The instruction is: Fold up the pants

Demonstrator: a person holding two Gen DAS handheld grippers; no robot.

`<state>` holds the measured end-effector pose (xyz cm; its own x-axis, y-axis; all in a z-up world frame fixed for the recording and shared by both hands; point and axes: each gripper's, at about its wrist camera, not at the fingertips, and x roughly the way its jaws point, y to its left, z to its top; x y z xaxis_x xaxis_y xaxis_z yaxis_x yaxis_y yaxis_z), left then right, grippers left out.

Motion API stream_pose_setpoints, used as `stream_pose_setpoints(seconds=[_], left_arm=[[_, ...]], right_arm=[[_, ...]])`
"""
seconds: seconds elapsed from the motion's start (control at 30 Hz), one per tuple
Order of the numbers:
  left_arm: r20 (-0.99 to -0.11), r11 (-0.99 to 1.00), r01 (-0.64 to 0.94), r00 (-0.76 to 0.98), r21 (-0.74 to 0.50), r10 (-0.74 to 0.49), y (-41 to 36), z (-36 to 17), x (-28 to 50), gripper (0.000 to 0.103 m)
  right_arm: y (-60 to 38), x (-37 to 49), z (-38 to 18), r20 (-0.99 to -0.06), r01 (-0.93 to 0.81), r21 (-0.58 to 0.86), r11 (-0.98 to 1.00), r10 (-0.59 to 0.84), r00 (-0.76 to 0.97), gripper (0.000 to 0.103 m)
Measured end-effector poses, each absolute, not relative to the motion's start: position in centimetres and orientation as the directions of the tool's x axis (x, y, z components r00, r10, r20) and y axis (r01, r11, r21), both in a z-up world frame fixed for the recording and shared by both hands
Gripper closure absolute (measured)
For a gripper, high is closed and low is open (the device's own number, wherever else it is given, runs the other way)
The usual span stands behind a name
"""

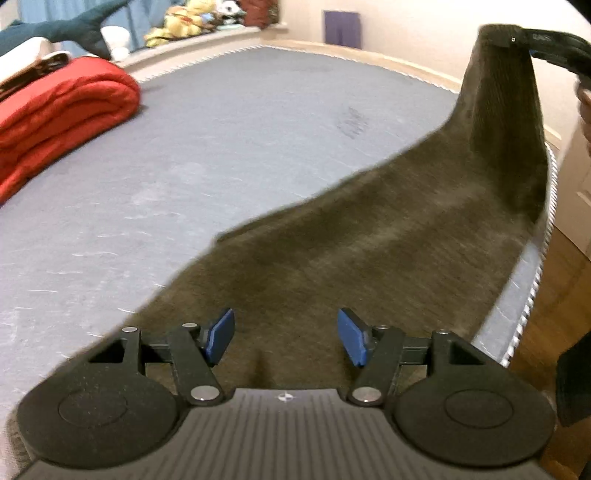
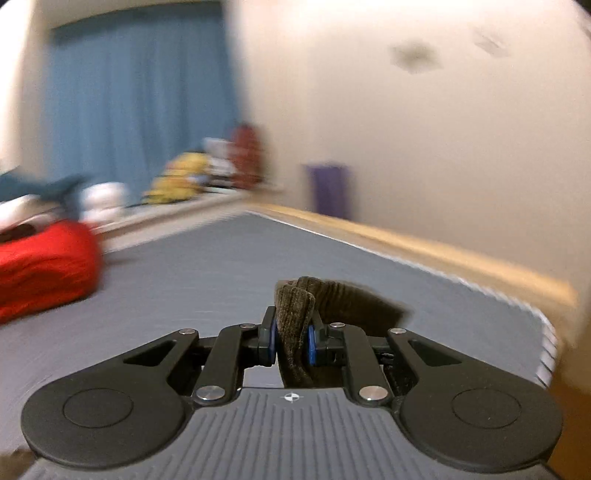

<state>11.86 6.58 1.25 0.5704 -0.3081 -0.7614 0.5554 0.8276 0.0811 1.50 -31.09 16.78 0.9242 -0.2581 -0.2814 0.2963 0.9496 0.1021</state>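
Grey mattress fabric covers the bed [image 1: 229, 155], which fills most of both views, with a pale wall behind it and a wooden frame along its far edge. A folded red blanket [image 1: 62, 110] lies at the bed's far left corner, and past it a ledge holds a row of soft toys [image 1: 184, 20] in front of a blue curtain [image 2: 136, 103]. A purple panel [image 1: 341, 27] stands against the wall beyond the far edge.

The dark olive corduroy pants [image 1: 369, 251] lie along the near right part of the bed, running from the near edge toward the right edge, where a strip of floorboards shows beside the mattress. Their far end is lifted off the bed into a narrow peak at the upper right of the left wrist view, pinched there by the right hand-held gripper [image 1: 517, 38].

In the right wrist view, the right hand-held gripper [image 2: 291, 341] has its blue pads pressed on a bunched fold of the pants [image 2: 295, 321], the jaws nearly together with the cloth between them; that picture is blurred.

The left hand-held gripper [image 1: 286, 334] hangs over the near end of the pants with its jaws spread wide, its blue pads [image 1: 221, 334] clear of the cloth and holding nothing.
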Motion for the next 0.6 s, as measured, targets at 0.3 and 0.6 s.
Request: stream_pose_setpoints(seconds=[0.3,0.6], left_arm=[[-0.739,0.957,0.289,0.641,-0.016,-0.206,15.1,3.6,15.8,0.036],[-0.776,0.945,0.232,0.542,-0.230,-0.322,17.1,2.1,16.7,0.036]], right_arm=[[-6.0,-3.3,12.1,-0.378,-0.466,-0.285,0.838,0.349,0.858,0.086],[-0.8,-5.4,8.7,-0.613,-0.780,-0.190,0.596,0.549,0.569,0.050]])
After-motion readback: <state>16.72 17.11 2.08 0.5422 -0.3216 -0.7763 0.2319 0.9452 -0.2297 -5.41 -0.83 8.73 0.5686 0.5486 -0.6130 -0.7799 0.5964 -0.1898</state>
